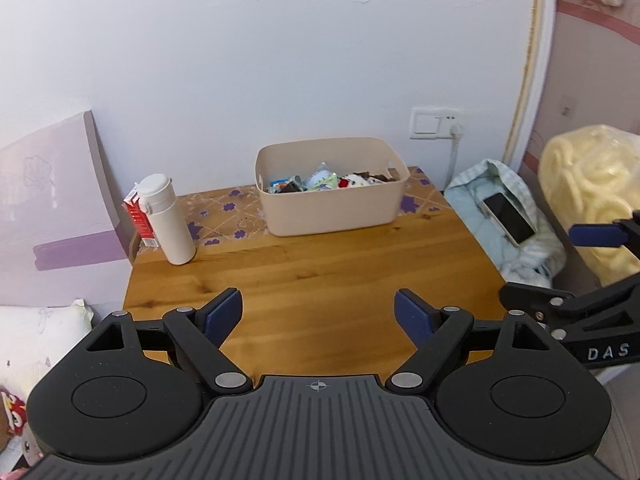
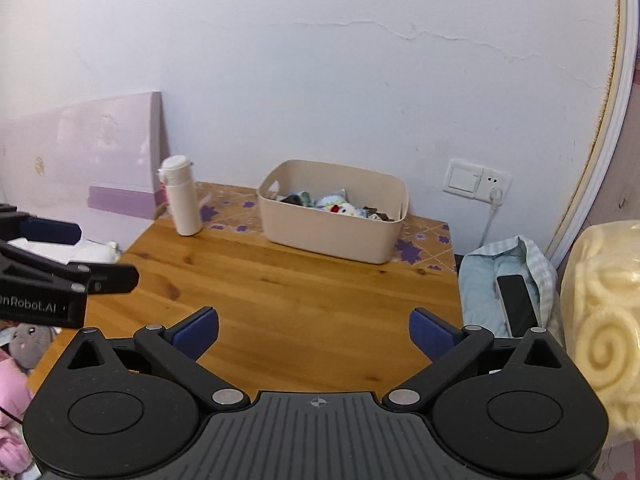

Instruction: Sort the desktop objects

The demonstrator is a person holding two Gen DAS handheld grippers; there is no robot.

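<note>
Both grippers are hovering over the near edge of a wooden table (image 1: 320, 280), pointing down and forward toward the wall, with nothing between their fingers. Left gripper (image 1: 318, 316) is standing with its blue-padded jaws spread wide and empty; right gripper (image 2: 314, 334) is likewise gaping open over bare wood, holding nothing. Straight ahead of both tools, well apart from their fingertips, a beige storage bin (image 1: 332, 208) is sitting at the far side of the table near the wall, and small packets and a white plush item (image 2: 340, 209) are lying jumbled inside it. Ahead and to the left of the grippers, a white bottle (image 1: 168, 220) is standing upright, with a red carton (image 1: 138, 216) just behind it and touching or nearly touching it. To the right of the tools, off the table edge, a phone (image 1: 508, 218) is lying on a pale blue checked bundle (image 1: 472, 196), and a yellow cushion (image 2: 600, 300) is sitting beyond that. Seen from the left wrist camera, the right gripper is reaching in from the right side, close beside the left one; the stretch of table between the tools and the bin is carrying no loose objects.
</note>
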